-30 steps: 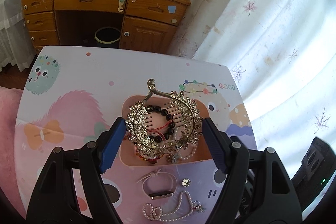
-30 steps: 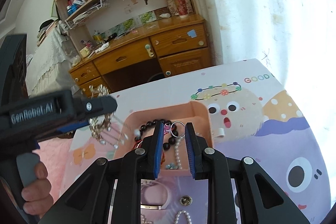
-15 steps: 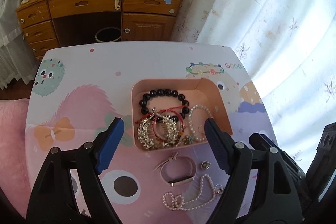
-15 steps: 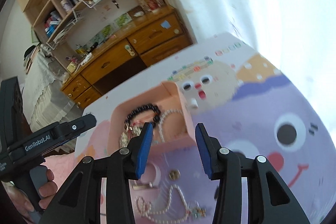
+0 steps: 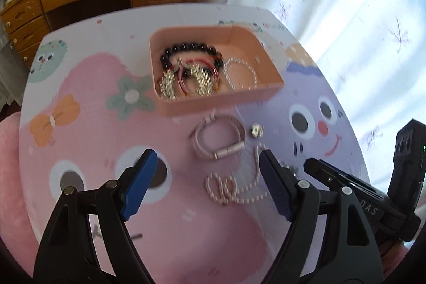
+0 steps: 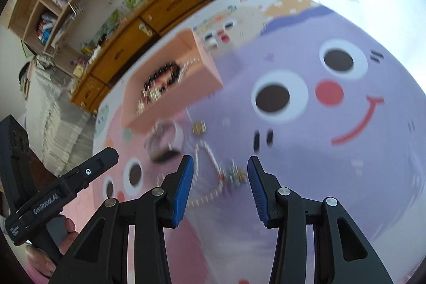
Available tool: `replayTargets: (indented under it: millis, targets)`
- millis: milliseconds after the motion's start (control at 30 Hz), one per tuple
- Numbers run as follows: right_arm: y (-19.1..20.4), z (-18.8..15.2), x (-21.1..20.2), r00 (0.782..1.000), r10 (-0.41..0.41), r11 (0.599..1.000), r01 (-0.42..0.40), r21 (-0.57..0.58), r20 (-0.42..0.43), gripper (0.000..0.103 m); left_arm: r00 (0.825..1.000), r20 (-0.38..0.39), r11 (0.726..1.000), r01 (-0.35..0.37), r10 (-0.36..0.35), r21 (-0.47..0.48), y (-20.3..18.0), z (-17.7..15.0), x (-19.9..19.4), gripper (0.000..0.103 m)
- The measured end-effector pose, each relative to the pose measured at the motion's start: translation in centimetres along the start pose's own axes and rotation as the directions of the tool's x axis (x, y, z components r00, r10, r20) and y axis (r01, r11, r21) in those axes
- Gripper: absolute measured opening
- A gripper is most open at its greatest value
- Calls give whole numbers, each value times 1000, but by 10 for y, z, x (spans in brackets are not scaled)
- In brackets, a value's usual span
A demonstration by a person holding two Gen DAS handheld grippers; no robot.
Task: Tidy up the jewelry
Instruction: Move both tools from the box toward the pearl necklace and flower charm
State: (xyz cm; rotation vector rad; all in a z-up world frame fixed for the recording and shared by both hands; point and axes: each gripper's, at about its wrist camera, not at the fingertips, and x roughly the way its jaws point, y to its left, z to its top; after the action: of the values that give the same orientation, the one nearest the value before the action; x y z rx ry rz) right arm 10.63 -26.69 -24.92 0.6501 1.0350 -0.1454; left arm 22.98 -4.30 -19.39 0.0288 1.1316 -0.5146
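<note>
The long strand of small pale pearl beads [image 5: 234, 188] lies loose on the cartoon-printed round table [image 5: 80, 140], near of the shallow pink rectangular tray [image 5: 221, 100], coiled in small loops at its left end and trailing right toward a small green-and-gold charm [image 6: 235, 175]. It is likely light, limp and slippery: it should sag and swing when lifted, and a snag could break its thread. A pinch where several loops bunch looks the safest hold.

Between strand and tray lie a pale pink band bracelet with a metal tube clasp [image 5: 218, 140] and, just to its right, a small round sparkly stud [image 5: 257, 130]. The tray already holds a black bead bracelet [image 5: 186, 49], red cord, gold filigree pieces and a pearl loop.

The left gripper [image 5: 207, 177] hangs above the coils with its jaws wide apart and empty. The right gripper [image 6: 219, 182] has its jaws moderately apart, framing the charm end without touching it, holding nothing.
</note>
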Motion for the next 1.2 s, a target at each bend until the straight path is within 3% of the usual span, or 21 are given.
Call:
replayTargets:
  millis: [267, 467, 567, 700, 933, 1200]
  targets:
    - [12, -34, 1, 995, -95, 984, 88, -153, -43, 43, 995, -96, 999, 28, -31, -28, -1, -45, 8, 77]
    - [25, -48, -6, 979, -205, 913, 190, -360, -4, 43, 992, -123, 999, 37, -39, -14, -3, -62, 20, 77]
    - [28, -52, -7, 969, -248, 856, 226, -466, 15, 43, 991, -130, 999, 41, -40, 7, -8, -67, 25, 77]
    - [34, -60, -2, 955, -291, 747, 267, -609, 61, 43, 990, -127, 997, 69, -65, 26, -19, -70, 30, 77]
    - [46, -64, 10, 956, -263, 568, 259, -781, 126, 43, 994, -104, 987, 36, -20, 156, -46, -78, 38, 79]
    - [44, -60, 19, 974, -195, 447, 190, -874, 113, 43, 995, -90, 991, -25, 37, 131, -60, -75, 50, 79]
